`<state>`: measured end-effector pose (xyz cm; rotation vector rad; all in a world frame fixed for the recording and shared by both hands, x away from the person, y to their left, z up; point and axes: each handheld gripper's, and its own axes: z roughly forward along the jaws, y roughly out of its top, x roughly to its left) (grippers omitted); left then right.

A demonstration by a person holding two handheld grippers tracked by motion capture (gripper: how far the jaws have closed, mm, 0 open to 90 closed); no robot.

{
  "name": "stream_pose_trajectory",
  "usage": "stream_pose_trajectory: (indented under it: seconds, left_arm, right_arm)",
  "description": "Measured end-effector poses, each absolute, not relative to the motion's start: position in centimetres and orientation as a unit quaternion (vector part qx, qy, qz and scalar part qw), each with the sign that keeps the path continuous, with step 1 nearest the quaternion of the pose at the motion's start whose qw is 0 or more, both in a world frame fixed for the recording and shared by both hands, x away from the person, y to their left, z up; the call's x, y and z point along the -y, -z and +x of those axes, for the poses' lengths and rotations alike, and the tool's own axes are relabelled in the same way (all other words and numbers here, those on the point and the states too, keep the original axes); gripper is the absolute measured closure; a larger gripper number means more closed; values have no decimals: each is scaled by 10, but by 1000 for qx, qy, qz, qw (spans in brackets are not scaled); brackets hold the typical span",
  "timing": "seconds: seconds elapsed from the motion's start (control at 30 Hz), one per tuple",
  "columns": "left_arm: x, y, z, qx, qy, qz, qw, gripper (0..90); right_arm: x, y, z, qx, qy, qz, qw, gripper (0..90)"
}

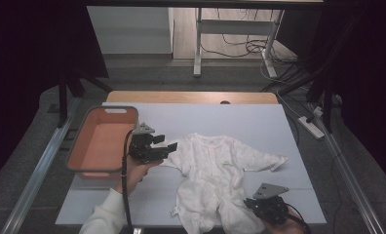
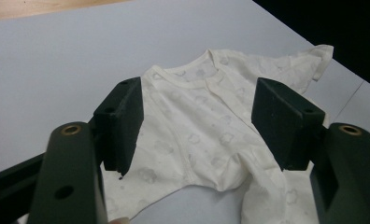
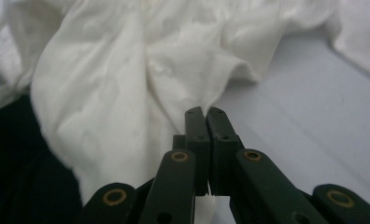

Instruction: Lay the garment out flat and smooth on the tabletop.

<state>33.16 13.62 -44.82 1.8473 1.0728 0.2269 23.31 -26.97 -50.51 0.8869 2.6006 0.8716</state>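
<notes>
A white baby garment (image 1: pixel 215 170) lies spread on the pale sheet, collar toward the far side, sleeves out to both sides. My left gripper (image 1: pixel 165 142) hangs over the garment's left sleeve with its jaws wide apart. In the left gripper view the garment (image 2: pixel 197 135) lies below the left gripper (image 2: pixel 196 93), untouched by the pads. My right gripper (image 1: pixel 259 204) is at the table's near edge by the garment's lower right leg. In the right gripper view the right gripper (image 3: pixel 204 112) is shut, pinching a fold at the edge of the garment (image 3: pixel 127 70).
An orange basket with a grey rim (image 1: pixel 84 127) stands at the table's left side, just beside my left hand. The pale sheet (image 1: pixel 259 122) covers the table; its wooden far edge (image 1: pixel 191 96) shows behind. Cables and desk legs are on the floor beyond.
</notes>
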Motion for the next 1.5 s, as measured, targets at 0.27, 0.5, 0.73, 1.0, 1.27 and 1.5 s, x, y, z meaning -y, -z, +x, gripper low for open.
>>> stream_pose_trajectory:
  seconds: [0.27,0.5,0.73,1.0,1.27,1.5]
  left_arm:
    - [-133,448,333,-436,-92,758,477,344]
    - [-130,449,335,-435,-91,760,475,344]
    - [-133,449,335,-436,-91,758,476,344]
    - [-135,449,334,-438,-93,757,475,344]
    - [-136,450,333,-439,-94,757,474,344]
    - [-135,450,333,-439,-95,759,471,344]
  right_arm:
    - [289,501,215,-883,-320,319,130,672]
    - [306,487,242,-838,-349,376,185,520]
    - [329,492,288,-802,-321,447,232,540]
    - [348,506,327,-777,-302,506,222,556]
    - [351,512,339,-779,-294,508,222,718]
    - [353,512,343,-782,-296,502,221,866]
